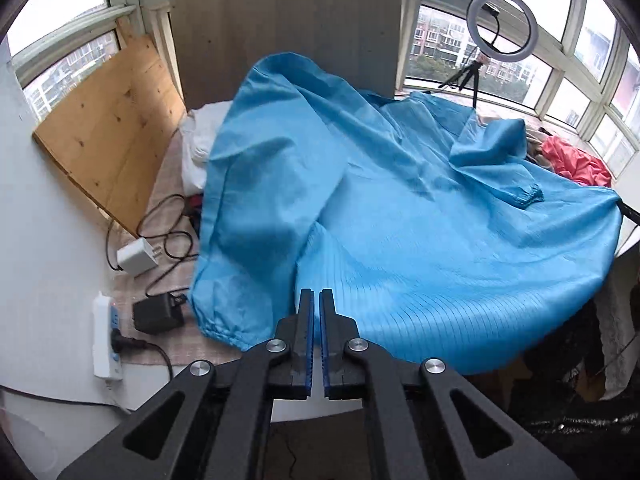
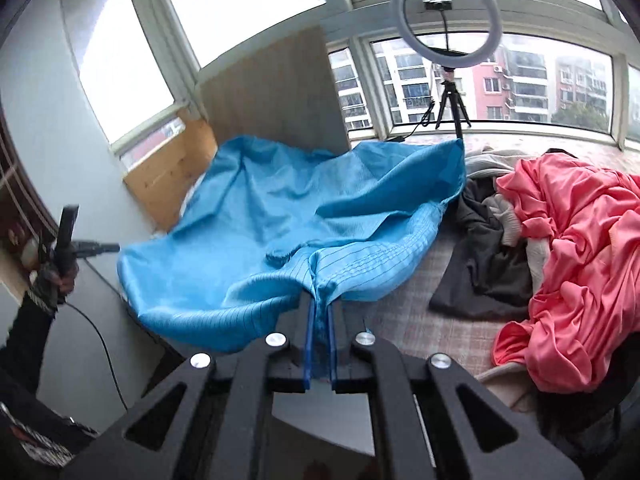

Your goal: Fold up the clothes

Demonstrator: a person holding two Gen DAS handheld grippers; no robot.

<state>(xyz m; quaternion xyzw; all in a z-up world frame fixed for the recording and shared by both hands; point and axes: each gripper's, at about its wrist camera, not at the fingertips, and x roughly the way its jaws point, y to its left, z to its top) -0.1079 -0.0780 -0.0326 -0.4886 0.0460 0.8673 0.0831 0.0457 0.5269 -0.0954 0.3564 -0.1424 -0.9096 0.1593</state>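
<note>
Blue garment (image 2: 288,216) in right claw (image 2: 320,312)

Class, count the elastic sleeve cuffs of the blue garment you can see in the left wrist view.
2. One elastic cuff lies at the near left by the black adapter; the other cuff rests on top of the blue garment, toward the right.

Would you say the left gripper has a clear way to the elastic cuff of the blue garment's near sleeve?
Probably yes: the left gripper is empty, jaws nearly shut, and the cuff lies exposed just beside it on the blue garment, with nothing between.
</note>
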